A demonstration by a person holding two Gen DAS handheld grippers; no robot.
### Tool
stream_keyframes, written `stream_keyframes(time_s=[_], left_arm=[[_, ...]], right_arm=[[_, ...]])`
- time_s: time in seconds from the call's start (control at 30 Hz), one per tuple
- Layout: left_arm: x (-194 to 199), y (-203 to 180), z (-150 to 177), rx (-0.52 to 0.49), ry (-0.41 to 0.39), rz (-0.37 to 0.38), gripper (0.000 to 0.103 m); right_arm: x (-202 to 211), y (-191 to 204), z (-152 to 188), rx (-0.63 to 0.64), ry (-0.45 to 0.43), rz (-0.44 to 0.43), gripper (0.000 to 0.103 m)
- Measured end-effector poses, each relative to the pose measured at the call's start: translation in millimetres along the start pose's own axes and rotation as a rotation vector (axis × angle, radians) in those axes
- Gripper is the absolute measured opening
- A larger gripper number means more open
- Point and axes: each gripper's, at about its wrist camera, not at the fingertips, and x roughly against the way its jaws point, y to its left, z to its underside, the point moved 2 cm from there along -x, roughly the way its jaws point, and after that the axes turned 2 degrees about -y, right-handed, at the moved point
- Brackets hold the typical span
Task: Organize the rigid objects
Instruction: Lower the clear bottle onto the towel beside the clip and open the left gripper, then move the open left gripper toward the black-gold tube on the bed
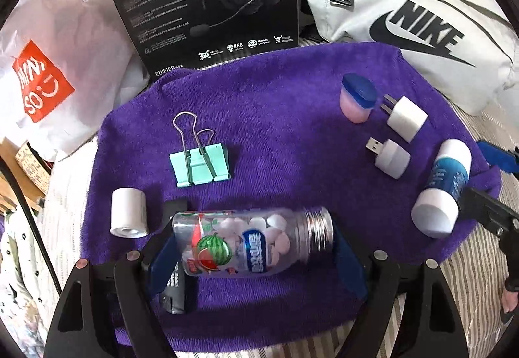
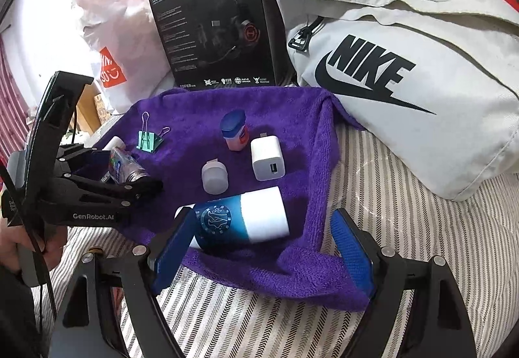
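Fuzzy purple towel, left jaws clamping clear candy bottle, right jaws spread.

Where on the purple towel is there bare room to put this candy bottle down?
Bare towel runs down the middle, between the binder clip and the white charger. The strip in front of the headset box is also free. The right side is crowded: pink jar, USB plug, blue-banded bottle.
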Motion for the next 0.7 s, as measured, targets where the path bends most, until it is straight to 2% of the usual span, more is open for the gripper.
stream_keyframes(time_s=[0.23, 0.4, 0.5, 0.7], left_arm=[[13.6, -7.2, 2.6, -0.035, 0.008, -0.029, 0.084], [26.4, -3.7, 4.1, -0.014, 0.001, -0.037, 0.091], [32.5, -0.8, 6.1, 0.007, 0.004, -0.004, 0.092], [54.3, 6.0, 14.9, 0.015, -0.01, -0.037, 0.092]], right_arm=[[1.0, 0.3, -0.2, 0.001, -0.001, -0.009, 0.084], [3.6, -2.2, 1.5, -0.012, -0.006, -0.018, 0.084], [5.8, -4.1, 1.7, -0.019, -0.012, -0.022, 0.084], [5.8, -9.1, 2.3, -0.045, -0.015, -0.035, 0.084]])
